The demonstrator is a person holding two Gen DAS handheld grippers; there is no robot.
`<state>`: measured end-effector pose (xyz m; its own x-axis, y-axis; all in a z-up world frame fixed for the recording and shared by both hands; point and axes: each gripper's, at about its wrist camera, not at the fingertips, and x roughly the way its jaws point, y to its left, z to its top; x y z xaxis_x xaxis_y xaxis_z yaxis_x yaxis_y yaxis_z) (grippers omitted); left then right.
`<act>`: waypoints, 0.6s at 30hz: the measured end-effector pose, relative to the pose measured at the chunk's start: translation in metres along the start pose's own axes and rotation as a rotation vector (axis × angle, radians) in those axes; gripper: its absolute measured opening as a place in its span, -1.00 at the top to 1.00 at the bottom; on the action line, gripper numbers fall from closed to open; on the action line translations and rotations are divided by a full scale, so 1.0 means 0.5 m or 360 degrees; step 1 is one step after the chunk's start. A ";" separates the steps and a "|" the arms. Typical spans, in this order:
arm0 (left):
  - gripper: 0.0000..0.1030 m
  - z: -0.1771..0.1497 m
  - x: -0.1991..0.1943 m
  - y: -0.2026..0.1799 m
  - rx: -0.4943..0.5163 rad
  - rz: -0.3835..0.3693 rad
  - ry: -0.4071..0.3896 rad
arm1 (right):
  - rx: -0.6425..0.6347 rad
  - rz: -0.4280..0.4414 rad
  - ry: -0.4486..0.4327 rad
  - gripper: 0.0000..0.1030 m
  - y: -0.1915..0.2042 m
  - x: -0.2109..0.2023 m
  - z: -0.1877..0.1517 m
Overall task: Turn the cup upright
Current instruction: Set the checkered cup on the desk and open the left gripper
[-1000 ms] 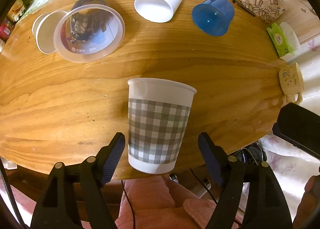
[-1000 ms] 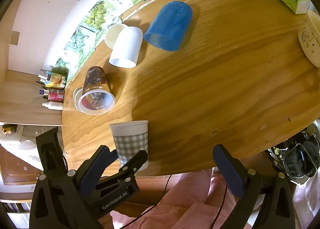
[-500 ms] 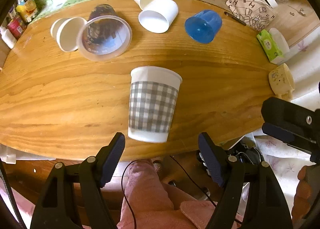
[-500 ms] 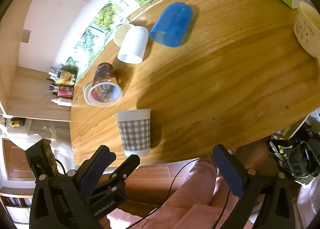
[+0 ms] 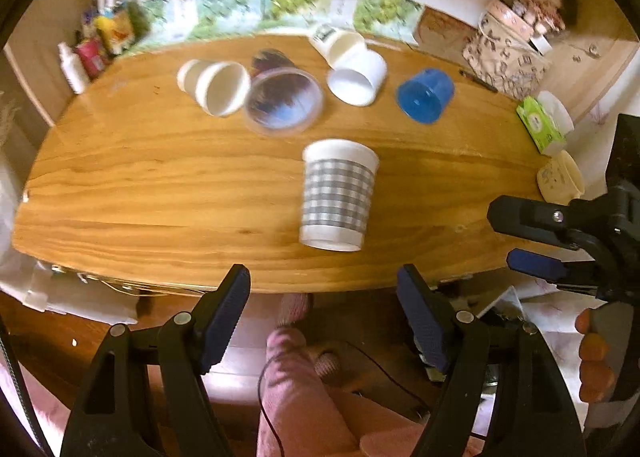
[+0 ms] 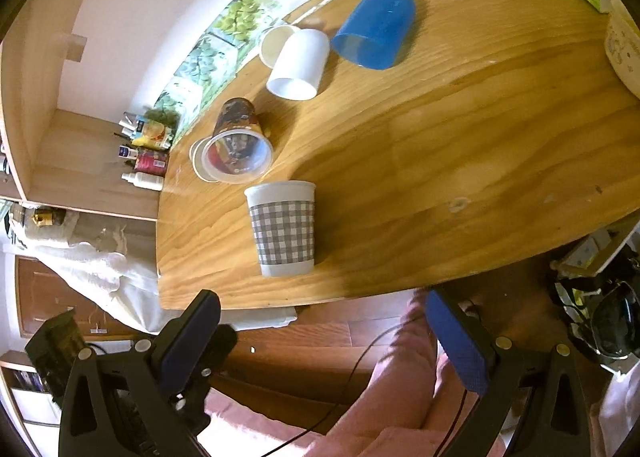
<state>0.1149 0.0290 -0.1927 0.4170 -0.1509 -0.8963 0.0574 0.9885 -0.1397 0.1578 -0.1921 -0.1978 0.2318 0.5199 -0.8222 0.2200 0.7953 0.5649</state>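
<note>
Gingham cup (image 5: 338,199) stands upright near the tabletop (image 5: 160,185) front edge, at twelve o'clock from both tongs. Left tongs (image 5: 324,321) and right tongs (image 6: 320,341) hang off the edge, spread wide, holding nothing; the flip looks finished, so neither crowds it.

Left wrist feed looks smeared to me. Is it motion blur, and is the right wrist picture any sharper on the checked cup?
Left wrist view: yes, blurred. The checked cup shows streaked checks, and the lying cups behind are soft. Right wrist view: sharp, with crisp squares on the cup and a shadow on the table to its right. Both views bow the table edge, fisheye distortion.
</note>
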 end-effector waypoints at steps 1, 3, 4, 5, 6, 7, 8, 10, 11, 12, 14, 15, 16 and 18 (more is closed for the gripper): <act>-0.53 -0.001 -0.003 0.007 -0.0008 0.0009 -0.0018 | -0.0019 -0.0002 -0.0009 -1.00 0.005 0.004 -0.002; -0.53 -0.006 -0.010 0.025 -0.0031 0.0022 -0.0053 | -0.0050 -0.0010 -0.0036 -1.00 0.014 0.011 -0.006; -0.53 -0.009 -0.013 0.034 -0.0038 0.0025 -0.0068 | -0.0064 -0.0007 -0.0045 -1.00 0.019 0.017 -0.006; -0.53 -0.010 -0.014 0.041 -0.0043 0.0032 -0.0081 | -0.0074 -0.0006 -0.0050 -1.00 0.022 0.022 -0.007; -0.53 -0.011 -0.016 0.047 -0.0046 0.0045 -0.0090 | -0.0081 -0.0009 -0.0055 -1.00 0.026 0.029 -0.009; -0.53 -0.012 -0.017 0.055 -0.0048 0.0060 -0.0104 | -0.0082 -0.0010 -0.0064 -1.00 0.029 0.034 -0.010; -0.53 -0.013 -0.019 0.062 -0.0051 0.0062 -0.0117 | -0.0083 -0.0010 -0.0076 -1.00 0.032 0.039 -0.011; -0.53 -0.013 -0.023 0.072 -0.0059 0.0053 -0.0156 | -0.0091 -0.0005 -0.0116 -1.00 0.038 0.046 -0.015; -0.53 -0.014 -0.026 0.076 -0.0064 0.0043 -0.0180 | -0.0096 -0.0005 -0.0141 -1.00 0.042 0.050 -0.015; -0.53 -0.013 -0.027 0.080 -0.0069 0.0040 -0.0197 | -0.0114 -0.0006 -0.0178 -1.00 0.047 0.055 -0.017; -0.53 -0.008 -0.023 0.088 -0.0067 0.0037 -0.0194 | -0.0160 -0.0022 -0.0246 -1.00 0.056 0.061 -0.021; -0.53 -0.007 -0.022 0.092 -0.0068 0.0036 -0.0192 | -0.0192 -0.0035 -0.0292 -1.00 0.062 0.065 -0.025; -0.53 -0.005 -0.020 0.096 -0.0067 0.0033 -0.0195 | -0.0215 -0.0043 -0.0322 -1.00 0.064 0.068 -0.027; -0.53 -0.004 -0.022 0.104 -0.0068 0.0019 -0.0229 | -0.0266 -0.0075 -0.0384 -1.00 0.074 0.077 -0.034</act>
<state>0.1117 0.0820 -0.1910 0.5432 -0.1337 -0.8289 0.0143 0.9886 -0.1501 0.1589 -0.1377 -0.2097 0.4483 0.4079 -0.7954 0.0814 0.8675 0.4908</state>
